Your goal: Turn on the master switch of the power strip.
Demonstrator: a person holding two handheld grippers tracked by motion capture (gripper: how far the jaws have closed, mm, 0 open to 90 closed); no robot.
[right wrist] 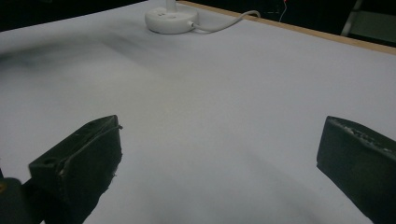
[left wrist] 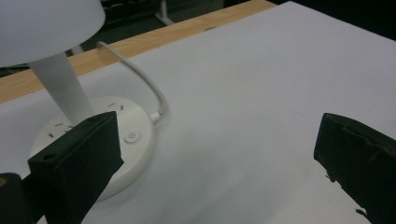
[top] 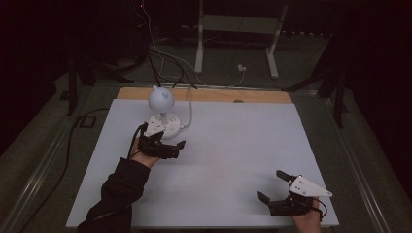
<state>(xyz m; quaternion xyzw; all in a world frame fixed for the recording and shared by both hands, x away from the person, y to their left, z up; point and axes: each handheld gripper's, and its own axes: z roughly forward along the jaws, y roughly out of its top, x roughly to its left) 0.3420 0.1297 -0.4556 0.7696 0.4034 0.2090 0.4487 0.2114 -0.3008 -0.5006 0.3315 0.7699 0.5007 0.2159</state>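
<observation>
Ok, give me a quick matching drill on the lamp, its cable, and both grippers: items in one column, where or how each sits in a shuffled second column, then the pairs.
Items:
1. lamp
2. cable
3. left gripper
4. right gripper

Places or states:
A. open, near the table's front right corner
B. open, right beside the lamp's round base
C. runs from the base toward the wooden far edge
D. stands far left on the white surface

Pairs: 1-D, 2-C, 3-B, 4-A
</observation>
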